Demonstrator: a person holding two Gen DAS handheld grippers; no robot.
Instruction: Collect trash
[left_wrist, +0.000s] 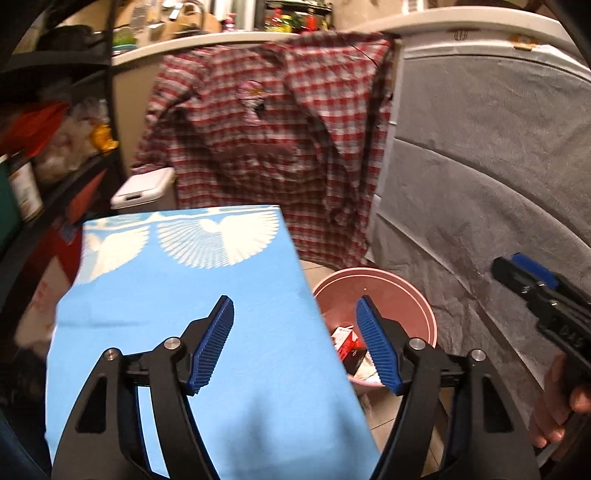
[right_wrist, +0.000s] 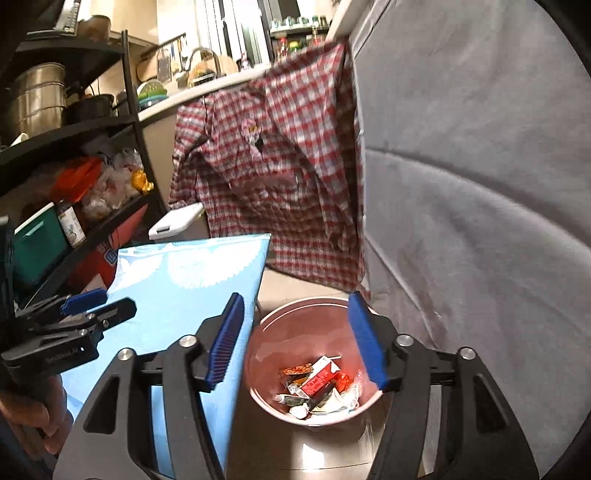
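Observation:
A pink bin (right_wrist: 295, 332) stands on the tiled floor and holds several pieces of trash (right_wrist: 317, 384): a red carton, wrappers and a small tube. My right gripper (right_wrist: 296, 295) hangs above the bin, open, with nothing between its blue pads. In the left wrist view the pink bin (left_wrist: 373, 284) shows partly behind a table edge, with the red carton (left_wrist: 345, 338) inside it. My left gripper (left_wrist: 294, 304) is open and empty over that edge. Each gripper also appears in the other's view: the right gripper (left_wrist: 524, 277) and the left gripper (right_wrist: 92, 302).
A table with a light blue cloth (left_wrist: 184, 314) stands left of the bin. A red plaid shirt (left_wrist: 266, 140) hangs behind it, and a grey cloth (left_wrist: 480, 147) covers the right side. A black shelf rack (right_wrist: 74, 129) with pots and jars and a white lidded container (left_wrist: 144, 188) are at left.

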